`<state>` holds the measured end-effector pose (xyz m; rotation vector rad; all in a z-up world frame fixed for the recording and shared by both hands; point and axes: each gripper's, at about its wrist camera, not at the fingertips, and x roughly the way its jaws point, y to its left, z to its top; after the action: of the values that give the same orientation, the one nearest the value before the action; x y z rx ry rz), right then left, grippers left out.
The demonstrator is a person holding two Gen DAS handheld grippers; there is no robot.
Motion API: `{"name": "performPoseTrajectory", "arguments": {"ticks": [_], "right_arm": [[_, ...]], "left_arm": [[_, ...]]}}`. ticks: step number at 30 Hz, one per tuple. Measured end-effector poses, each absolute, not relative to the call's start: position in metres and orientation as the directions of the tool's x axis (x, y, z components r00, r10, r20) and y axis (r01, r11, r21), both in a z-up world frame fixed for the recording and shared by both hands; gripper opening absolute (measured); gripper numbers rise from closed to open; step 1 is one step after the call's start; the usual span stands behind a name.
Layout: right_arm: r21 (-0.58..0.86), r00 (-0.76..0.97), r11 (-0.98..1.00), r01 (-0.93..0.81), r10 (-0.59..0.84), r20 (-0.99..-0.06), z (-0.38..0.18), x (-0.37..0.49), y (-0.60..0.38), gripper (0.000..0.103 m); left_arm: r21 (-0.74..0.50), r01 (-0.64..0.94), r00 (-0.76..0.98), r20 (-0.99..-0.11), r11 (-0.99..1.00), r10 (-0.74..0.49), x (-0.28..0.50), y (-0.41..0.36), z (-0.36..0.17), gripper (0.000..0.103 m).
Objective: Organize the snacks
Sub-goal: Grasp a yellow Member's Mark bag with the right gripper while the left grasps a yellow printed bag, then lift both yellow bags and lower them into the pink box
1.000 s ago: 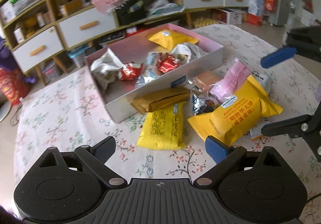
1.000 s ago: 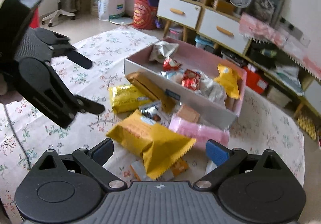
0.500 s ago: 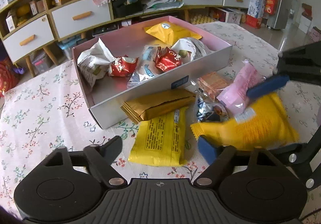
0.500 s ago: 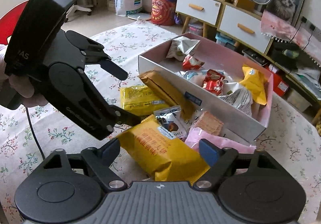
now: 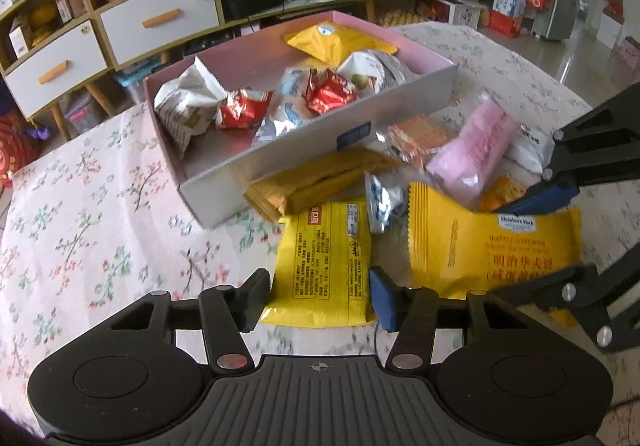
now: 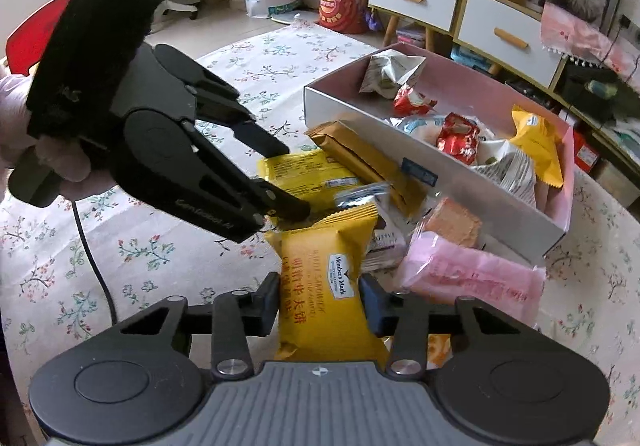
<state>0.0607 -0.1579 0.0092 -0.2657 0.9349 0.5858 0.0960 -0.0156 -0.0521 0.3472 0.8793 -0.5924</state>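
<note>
Right now both grippers sit on the near side of the grey box [image 5: 400,118], whose inside is pink, on the flower-patterned tablecloth [image 5: 80,206]. The left gripper [image 5: 316,296] has its jaws closing around the near end of a flat yellow packet [image 5: 326,258] that lies just in front of the box's long grey wall; the packet sits between the two fingers, and the blue pad [image 5: 382,296] is at its right edge, though whether the pads already press on it I cannot tell. The right gripper [image 6: 320,302] is also closing, and its fingers stand at the two sides of a larger orange-yellow wafer sandwich pack [image 6: 328,278], which bulges upward between them, so it looks pinched. That pack lies beside the flat yellow packet, further from the box. A gold wrapped bar [image 5: 320,182] leans against the box's front wall, and a pink packet [image 5: 472,150], a small orange biscuit pack [image 5: 420,130] and a little silver-blue sachet [image 5: 382,202] are scattered between the box and the big pack. Inside the box lie a yellow pouch [image 5: 332,40], two red wrappers [image 5: 244,110] and several white and silver bags [image 5: 184,106]. From the right wrist view, a gloved hand [image 6: 60,162] grasps the left gripper's black body.
</note>
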Motion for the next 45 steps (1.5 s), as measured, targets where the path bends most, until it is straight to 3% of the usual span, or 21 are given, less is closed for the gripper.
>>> {"name": "performPoseTrajectory", "arguments": {"ticks": [12,22,27,33,36,39,41,45], "right_arm": [[0.062,0.408,0.796,-0.602,0.374,-0.833,0.01,0.044,-0.133,0.024],[0.033,0.393,0.784,-0.62,0.346,-0.852,0.005,0.037,-0.122,0.037],[0.02,0.389,0.784,-0.62,0.329,-0.86,0.001,0.037,-0.118,0.037],[0.017,0.386,0.785,-0.619,0.324,-0.864,-0.003,0.038,-0.116,0.035],[0.012,0.395,0.793,-0.609,0.316,-0.862,-0.004,0.039,-0.115,0.028],[0.016,0.397,0.799,-0.6,0.316,-0.862,-0.003,0.041,-0.115,0.025],[0.008,0.403,0.803,-0.596,0.308,-0.862,-0.002,0.041,-0.115,0.022],[0.01,0.411,0.811,-0.584,0.306,-0.859,0.001,0.043,-0.119,0.02]], "left_arm": [[0.046,0.616,0.452,-0.838,0.786,-0.305,0.058,0.018,-0.051,0.053],[0.022,0.632,0.445,-0.829,0.774,-0.34,0.057,0.018,-0.055,0.063],[0.01,0.63,0.445,-0.824,0.777,-0.35,0.06,0.014,-0.057,0.064],[0.013,0.633,0.449,-0.82,0.774,-0.354,0.06,0.012,-0.057,0.064],[0.011,0.633,0.448,-0.821,0.774,-0.355,0.061,0.011,-0.057,0.063],[0.008,0.634,0.444,-0.823,0.773,-0.356,0.061,0.01,-0.056,0.061],[0.008,0.633,0.445,-0.823,0.774,-0.354,0.061,0.01,-0.055,0.05],[0.003,0.609,0.448,-0.827,0.793,-0.341,0.064,0.011,-0.054,0.048]]}}
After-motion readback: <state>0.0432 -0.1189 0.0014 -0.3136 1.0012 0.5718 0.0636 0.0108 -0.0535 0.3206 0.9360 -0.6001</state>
